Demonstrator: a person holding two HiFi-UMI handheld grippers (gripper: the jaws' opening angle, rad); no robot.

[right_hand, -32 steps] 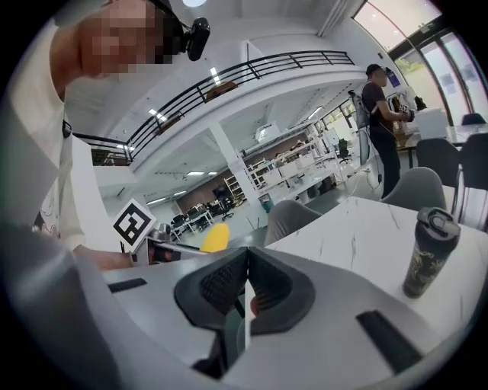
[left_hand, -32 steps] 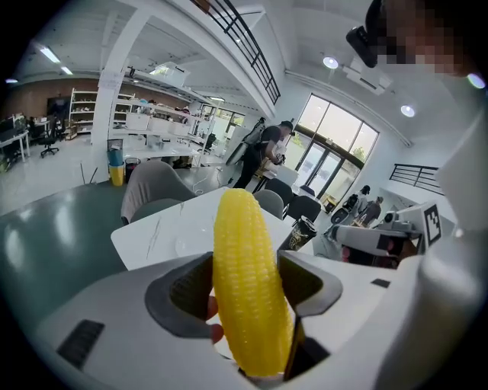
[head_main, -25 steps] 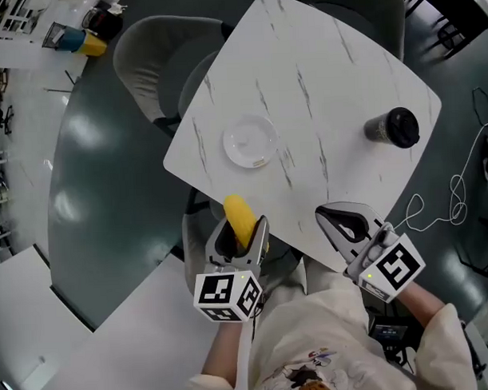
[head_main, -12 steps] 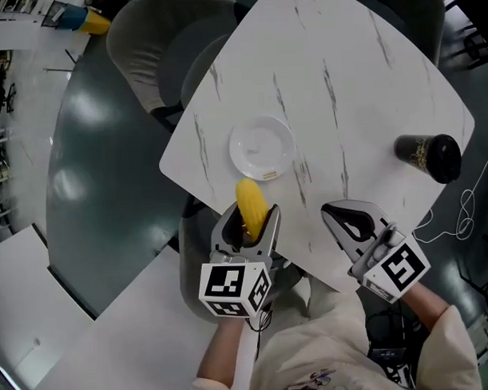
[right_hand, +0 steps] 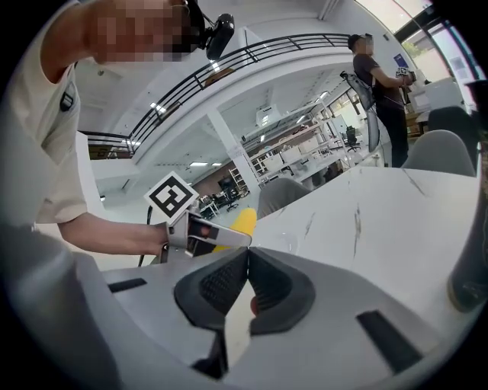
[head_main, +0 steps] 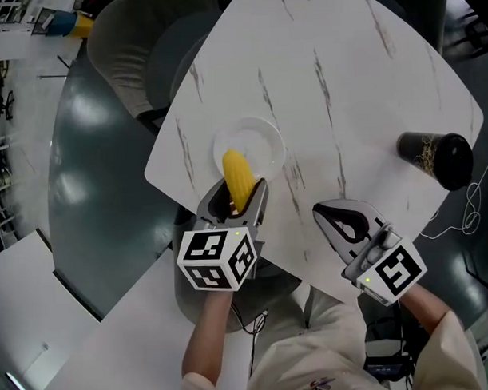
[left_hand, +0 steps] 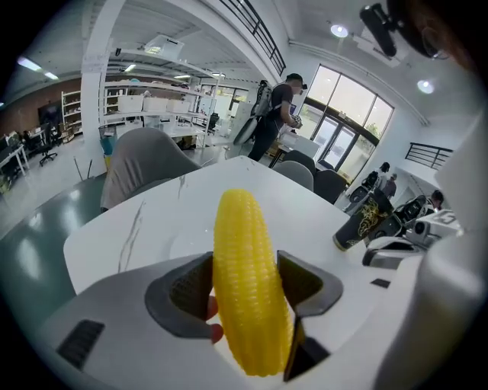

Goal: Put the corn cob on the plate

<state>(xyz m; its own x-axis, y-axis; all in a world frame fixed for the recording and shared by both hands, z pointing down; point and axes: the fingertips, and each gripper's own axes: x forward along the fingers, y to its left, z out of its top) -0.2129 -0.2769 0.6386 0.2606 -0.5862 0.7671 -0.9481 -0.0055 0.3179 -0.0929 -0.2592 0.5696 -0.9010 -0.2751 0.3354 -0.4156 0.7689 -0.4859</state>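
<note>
A yellow corn cob [head_main: 238,179] [left_hand: 248,282] stands clamped between the jaws of my left gripper [head_main: 238,200] [left_hand: 245,288], which is shut on it. Its tip hangs over the near edge of the small white plate [head_main: 258,146] on the white marble table [head_main: 344,91]. In the left gripper view the plate [left_hand: 191,240] lies just beyond the cob. My right gripper [head_main: 345,220] [right_hand: 245,283] hovers over the table's near edge, to the right of the plate, shut with nothing in it. The right gripper view shows the cob [right_hand: 242,220] and the left gripper [right_hand: 200,234] off to the left.
A dark cup [head_main: 436,155] [left_hand: 362,221] stands at the table's right side. Grey chairs [head_main: 135,50] are tucked at the far left of the table. A cable [head_main: 472,214] trails on the floor at right. People stand in the background.
The left gripper has carried the corn cob forward from the table's near edge until its tip reaches over the plate. The right gripper has stayed shut in about the same place.
</note>
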